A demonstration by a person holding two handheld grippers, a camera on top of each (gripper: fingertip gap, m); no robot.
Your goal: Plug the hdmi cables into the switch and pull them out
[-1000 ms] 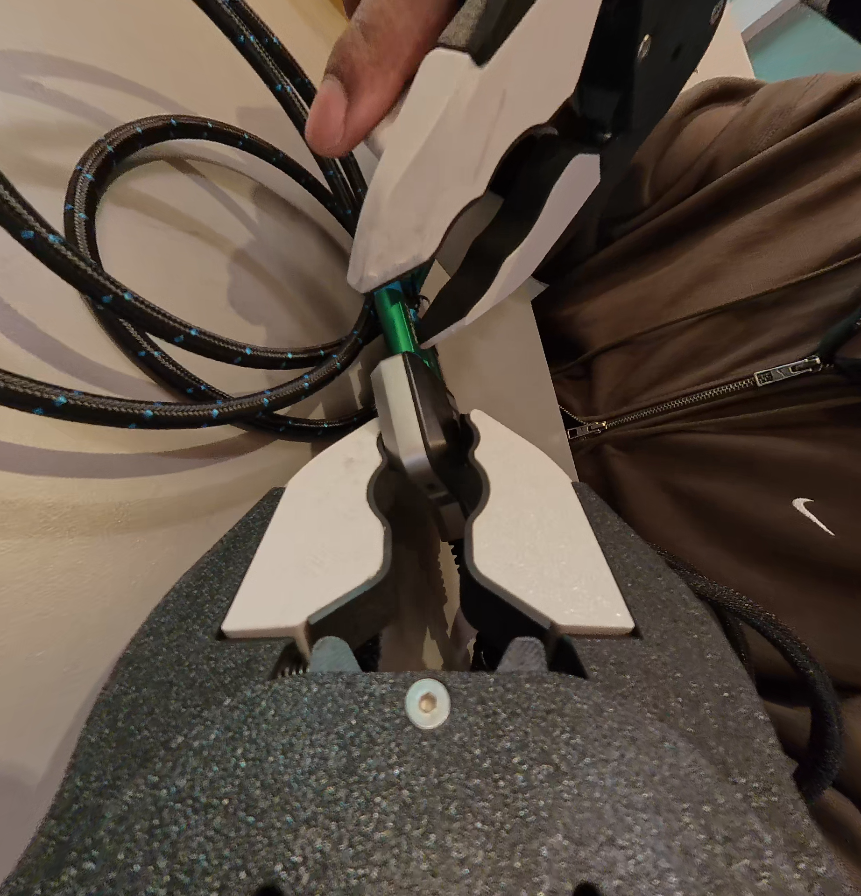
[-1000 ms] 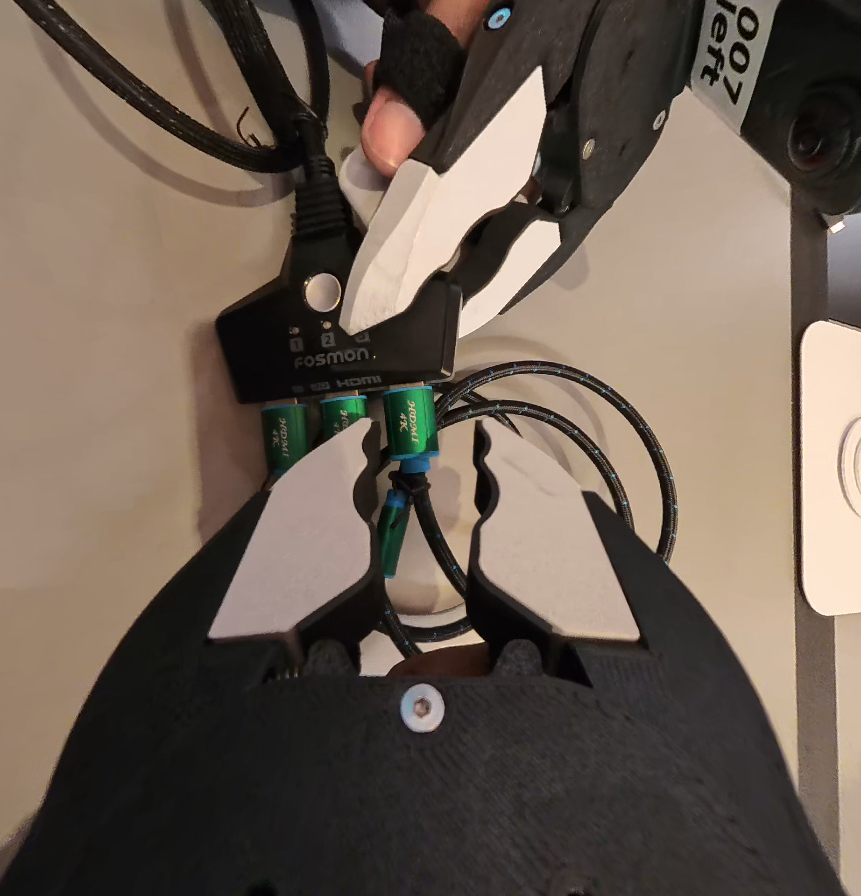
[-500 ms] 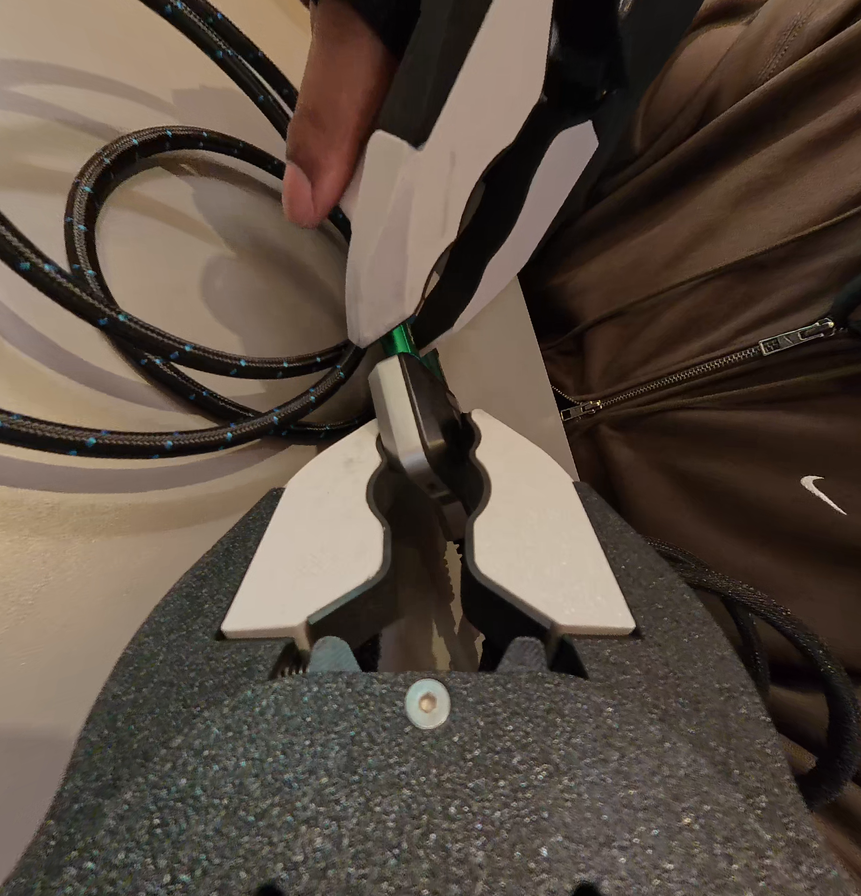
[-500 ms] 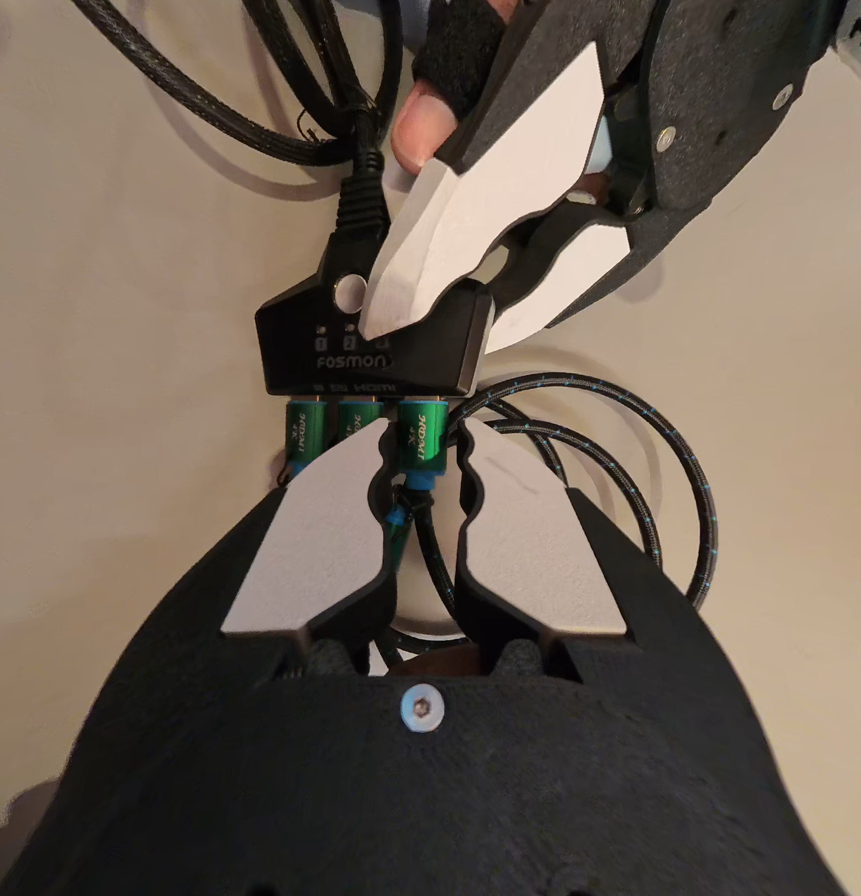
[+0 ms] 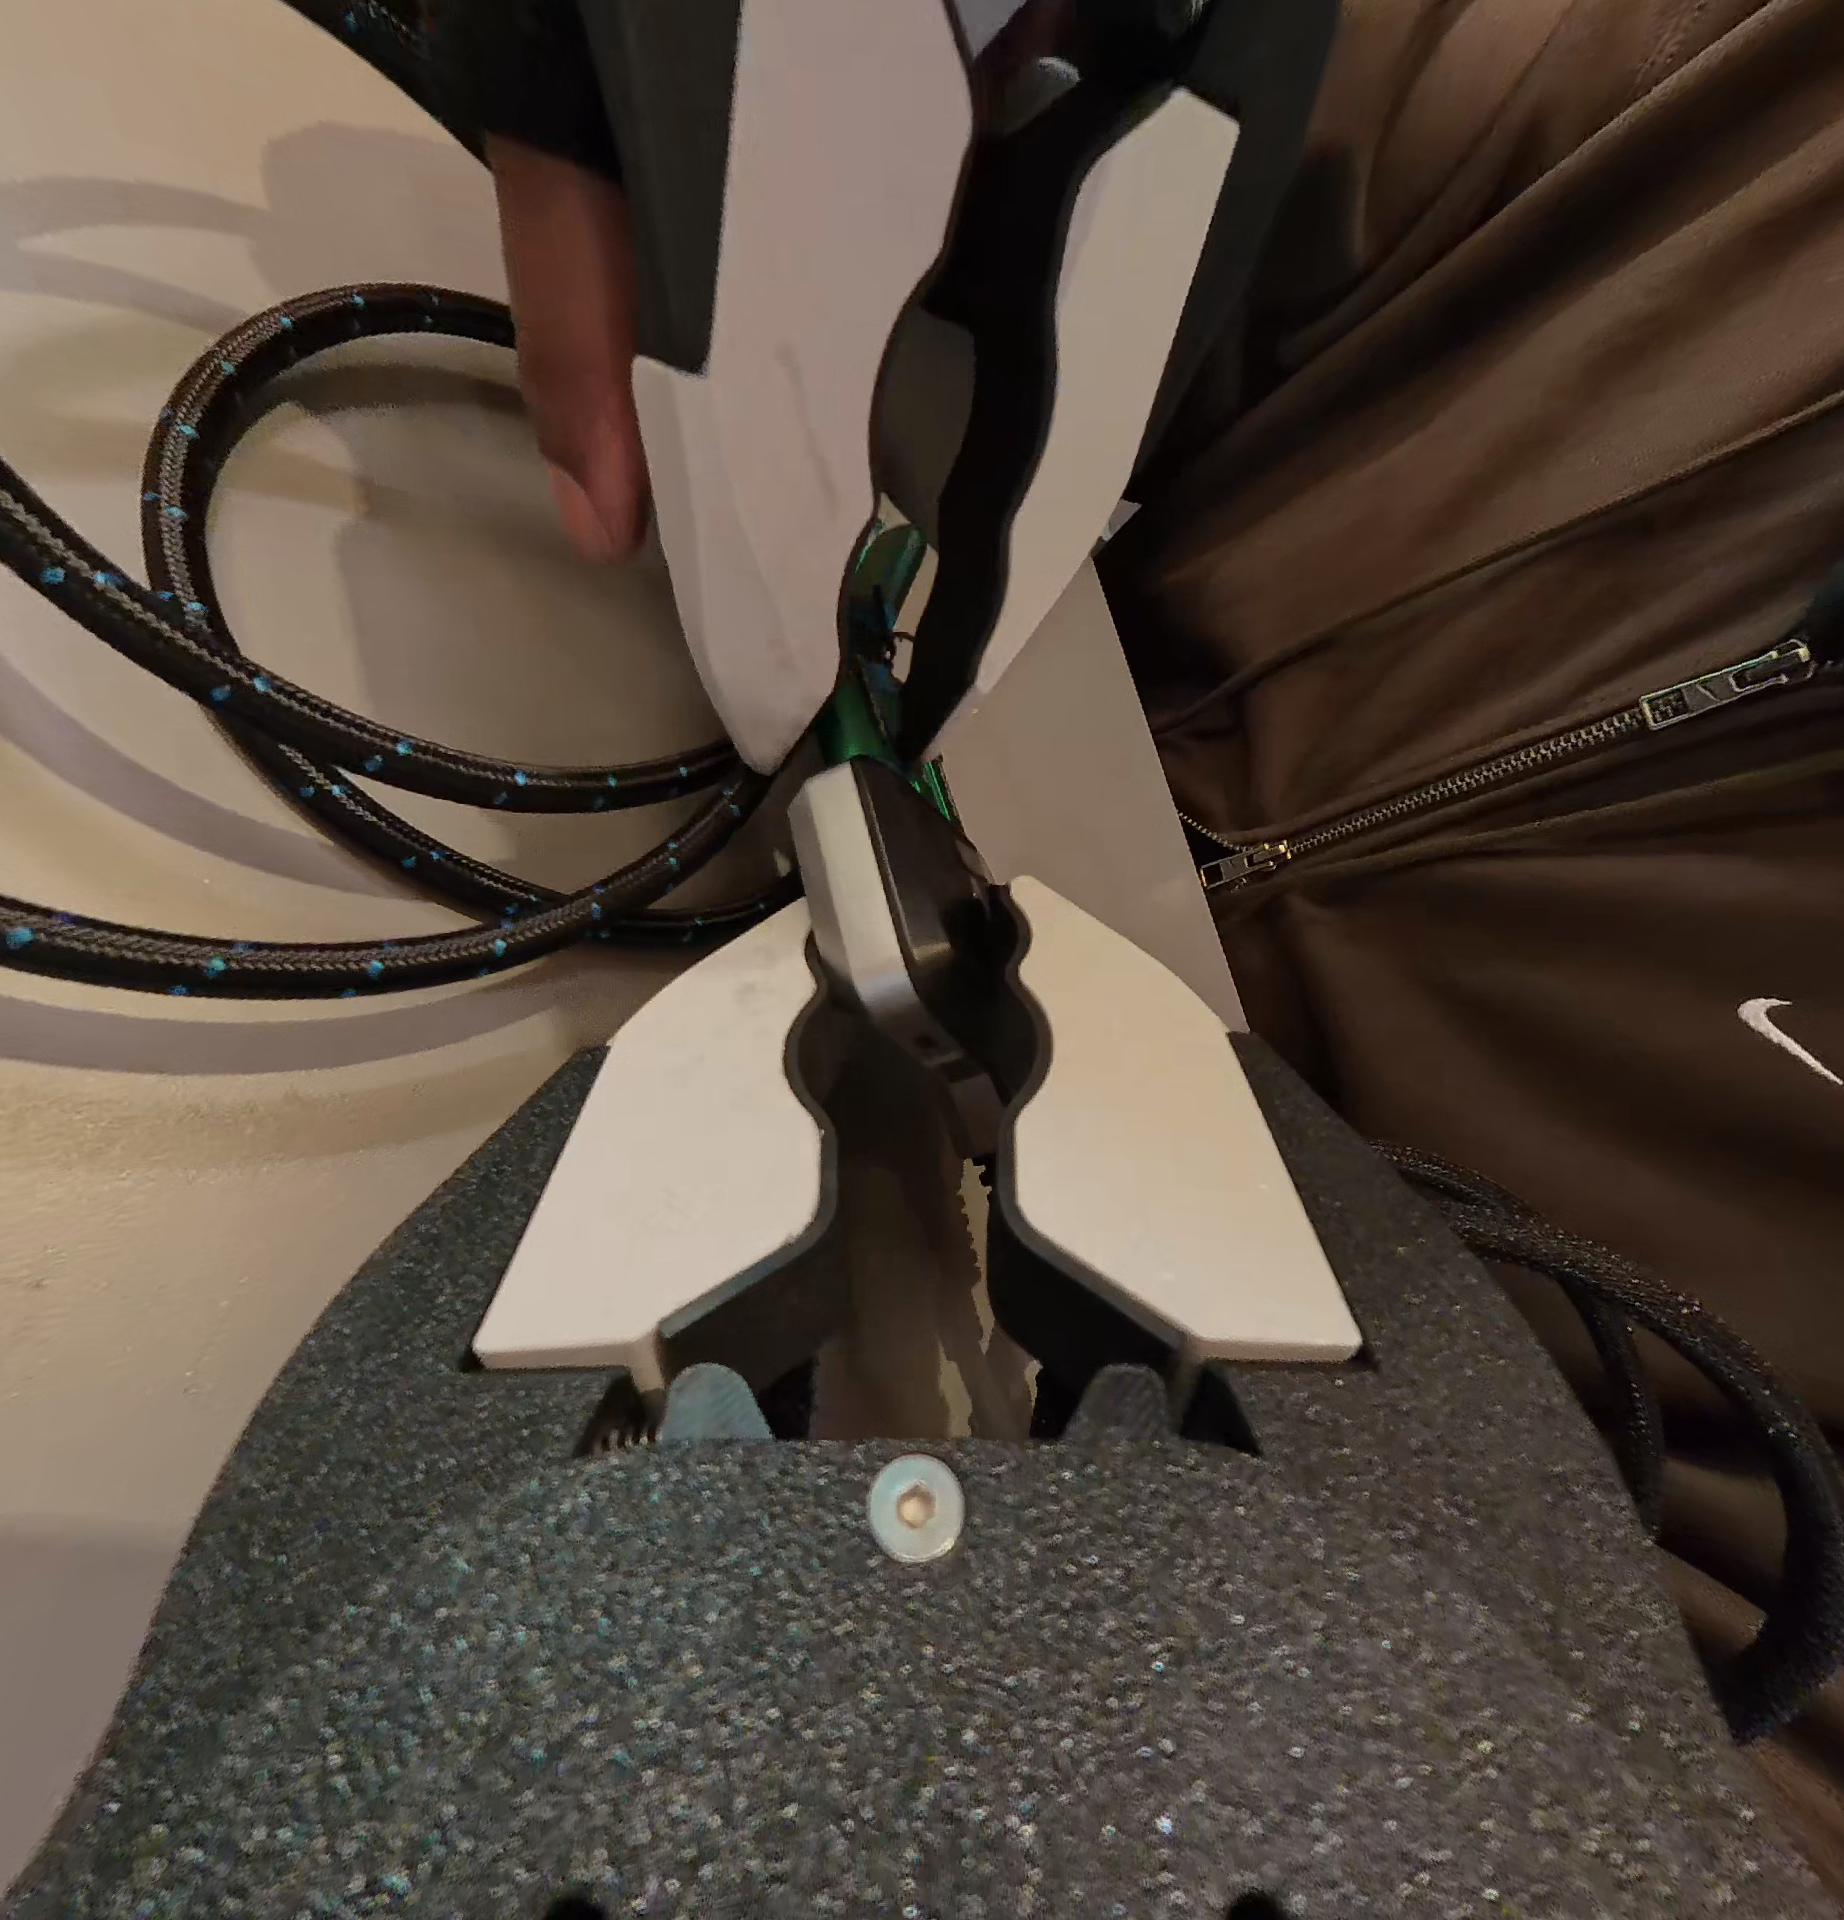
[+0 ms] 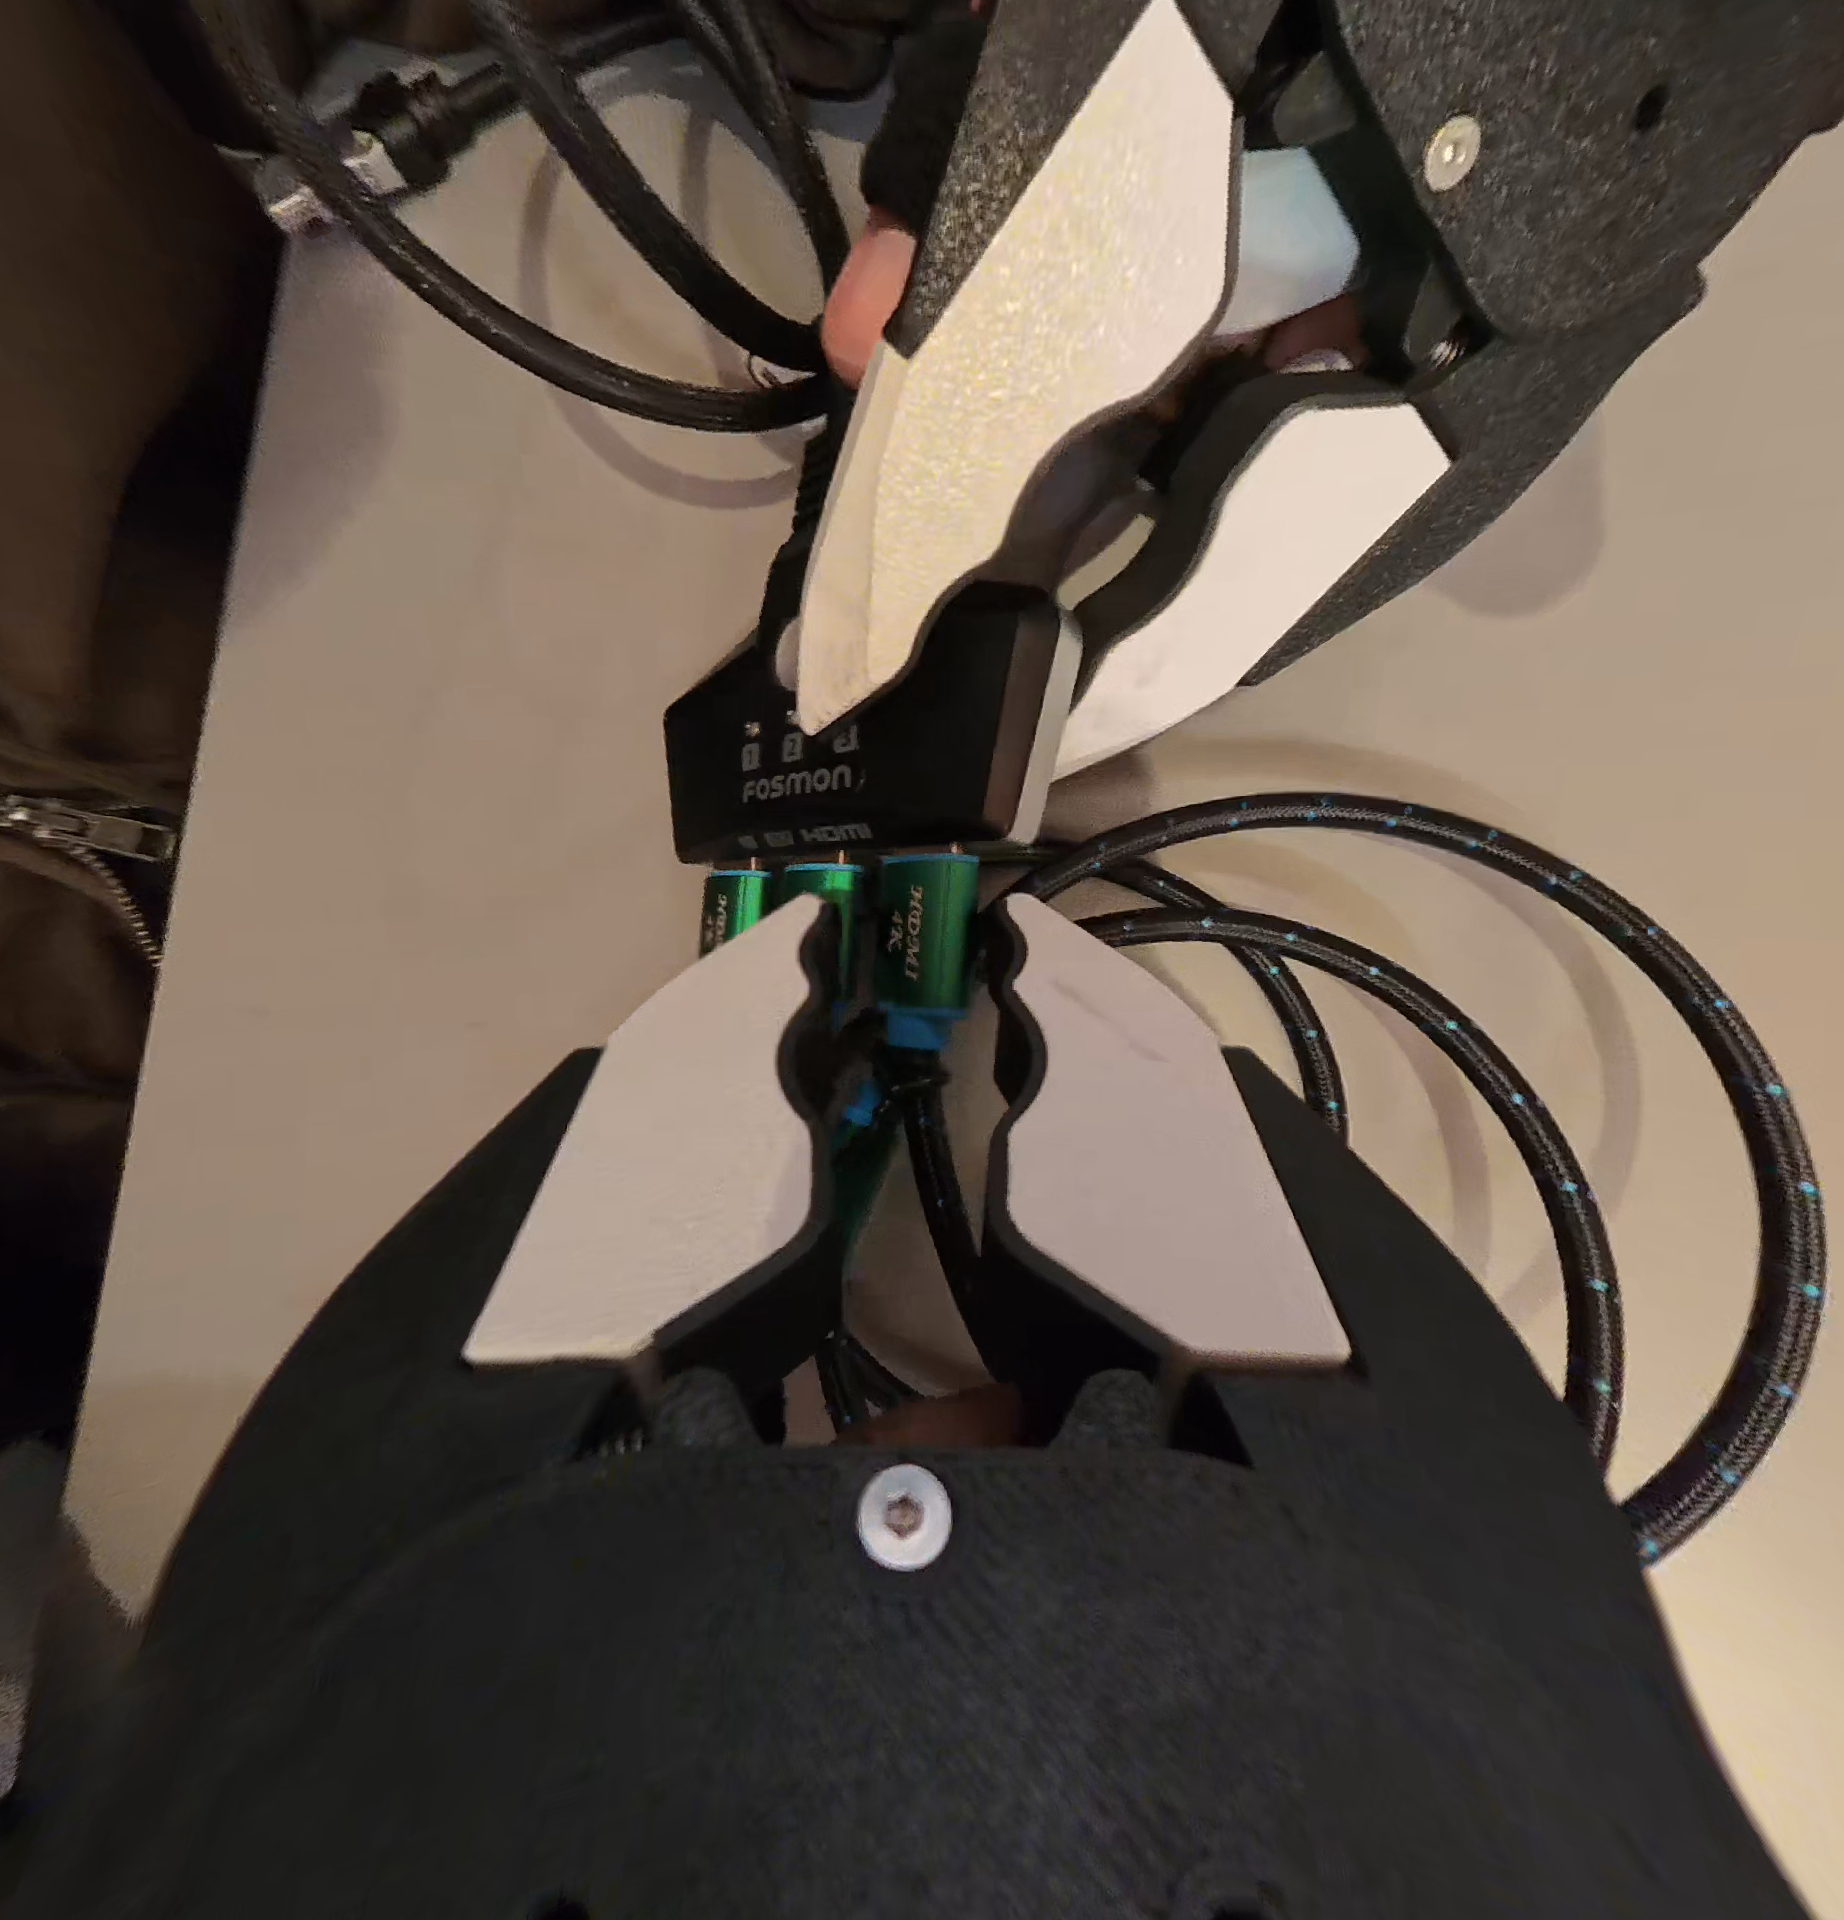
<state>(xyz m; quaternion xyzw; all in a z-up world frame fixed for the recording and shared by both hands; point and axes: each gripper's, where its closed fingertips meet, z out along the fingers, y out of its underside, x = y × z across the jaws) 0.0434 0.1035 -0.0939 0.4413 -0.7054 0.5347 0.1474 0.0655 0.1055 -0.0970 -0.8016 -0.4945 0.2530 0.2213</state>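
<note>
My left gripper point(image 5: 902, 914) is shut on a black switch box point(image 5: 845, 883) and holds it on edge. In the right wrist view the left gripper point(image 6: 949, 727) clamps the box point(image 6: 793, 790) from above and below. Three green plugs sit in the box's near side. My right gripper point(image 6: 907, 914) is shut on the rightmost green plug point(image 6: 923, 935), with a finger on each side of it. In the left wrist view the right gripper point(image 5: 850, 748) pinches that green plug point(image 5: 866, 717) just beyond the box. A person's fingertip point(image 5: 585, 499) rests beside its finger.
Black braided cables with blue flecks point(image 6: 1520, 987) loop from the plugs across the beige table point(image 6: 430, 727); they also show in the left wrist view point(image 5: 378, 748). A plain black cable point(image 6: 585, 353) leaves the box's far end. A person's brown zipped jacket point(image 5: 1469, 623) is close by. The tips of both grippers are at nearly the same place.
The right gripper's fingers, open around the rightmost plug a second ago, closed onto it. Both grippers and the box have shifted toward the table edge and the jacket. The left grasp is unchanged.
</note>
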